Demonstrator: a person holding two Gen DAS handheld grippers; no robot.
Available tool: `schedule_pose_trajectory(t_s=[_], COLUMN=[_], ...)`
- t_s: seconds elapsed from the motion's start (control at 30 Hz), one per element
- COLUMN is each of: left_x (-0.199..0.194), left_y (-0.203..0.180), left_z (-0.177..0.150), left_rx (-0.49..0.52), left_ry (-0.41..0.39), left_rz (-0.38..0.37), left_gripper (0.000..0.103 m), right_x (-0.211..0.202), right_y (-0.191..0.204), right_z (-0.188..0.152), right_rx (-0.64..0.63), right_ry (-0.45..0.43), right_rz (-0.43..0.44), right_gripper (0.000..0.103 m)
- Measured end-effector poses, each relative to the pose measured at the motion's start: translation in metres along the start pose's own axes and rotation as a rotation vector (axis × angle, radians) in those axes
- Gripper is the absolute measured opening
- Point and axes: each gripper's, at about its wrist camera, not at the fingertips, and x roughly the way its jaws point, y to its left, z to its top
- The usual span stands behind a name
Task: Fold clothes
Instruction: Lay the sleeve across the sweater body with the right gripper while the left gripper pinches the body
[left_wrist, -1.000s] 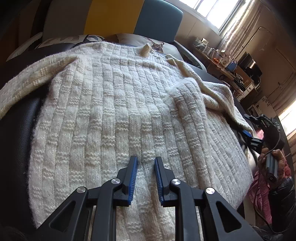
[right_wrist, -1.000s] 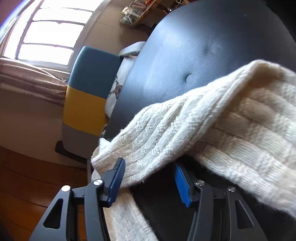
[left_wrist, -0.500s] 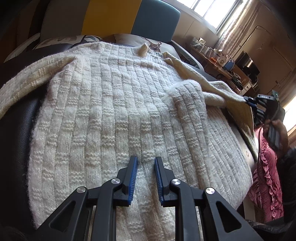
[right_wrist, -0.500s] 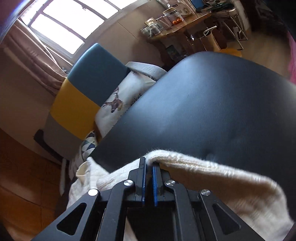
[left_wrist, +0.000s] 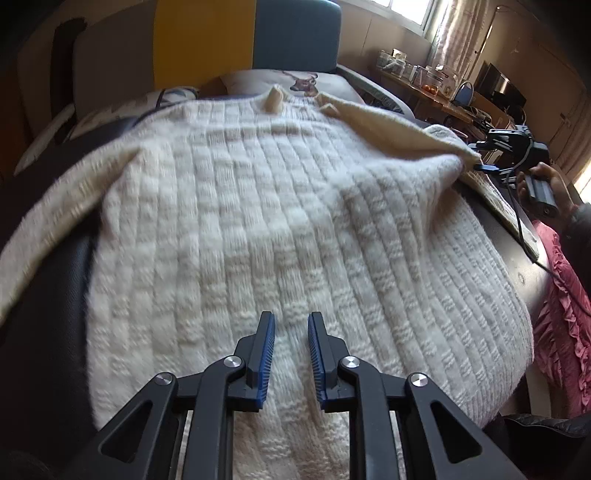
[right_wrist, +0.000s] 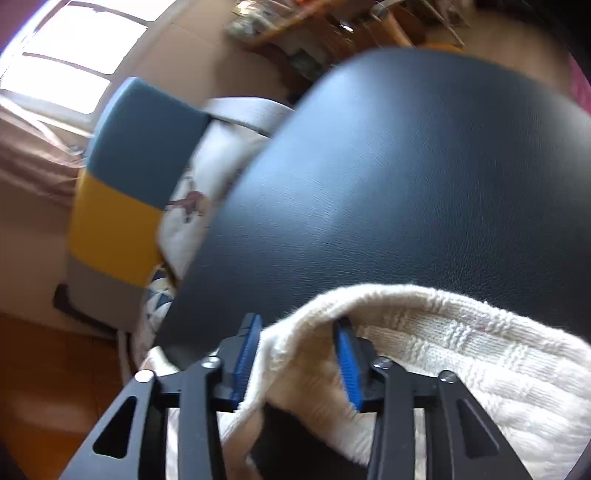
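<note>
The left gripper (left_wrist: 291, 321) hovers over the cream sweater (left_wrist: 280, 206), jaws slightly apart; the right gripper (right_wrist: 295, 332) straddles its sleeve (right_wrist: 424, 332), jaws spread.

Cream knitted sweater (left_wrist: 280, 221) with a ribbed basket-weave texture, spread flat across a black padded surface, neckline at the far end and hem nearest the left wrist camera. One sleeve trails off to the left; on the right, a thick rolled fold of the knit (right_wrist: 424, 332) is raised off the surface.
</note>
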Motion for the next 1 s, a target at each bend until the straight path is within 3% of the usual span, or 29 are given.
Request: schedule_pose_trajectory(t_s=[0.03, 0.1, 0.23, 0.3, 0.4, 0.6, 0.7, 0.73, 0.77, 1.0], left_x=[-0.004, -0.013, -0.015, 0.001, 0.029, 0.085, 0.111, 0.120, 0.125, 0.150], left_y=[-0.005, -0.015, -0.058, -0.090, -0.125, -0.155, -0.155, -0.155, -0.152, -0.107], left_z=[0.011, 0.034, 0.086, 0.113, 0.135, 0.148, 0.146, 0.146, 0.148, 0.153], left_rx=[0.028, 0.083, 0.300, 0.429, 0.544, 0.647, 0.641, 0.630, 0.602, 0.291], left_ry=[-0.021, -0.064, -0.142, -0.114, -0.054, 0.101, 0.193, 0.222, 0.227, 0.252], left_rz=[-0.017, -0.052, -0.135, -0.201, -0.272, -0.272, -0.267, -0.264, -0.274, -0.406], left_gripper=[0.018, 0.018, 0.018, 0.018, 0.021, 0.025, 0.025, 0.014, 0.012, 0.009], right_x=[-0.011, -0.035, -0.069, -0.075, -0.077, -0.064, -0.051, -0.046, -0.042, -0.038], right_y=[0.004, 0.012, 0.027, 0.029, 0.019, -0.007, -0.016, -0.020, -0.023, -0.041], right_z=[-0.003, -0.011, -0.041, -0.055, -0.064, -0.064, -0.062, -0.062, -0.063, -0.069], right_rx=[-0.032, -0.107, -0.324, -0.421, -0.482, -0.499, -0.512, -0.518, -0.525, -0.575], right_ry=[-0.007, -0.011, -0.024, -0.022, -0.003, 0.035, 0.065, 0.079, 0.093, 0.129], right_rz=[0.011, 0.015, -0.113, -0.203, -0.288, -0.379, -0.424, -0.443, -0.462, -0.535], right_gripper=[0.057, 0.058, 0.058, 0.058, 0.058, 0.058, 0.058, 0.058, 0.058, 0.058])
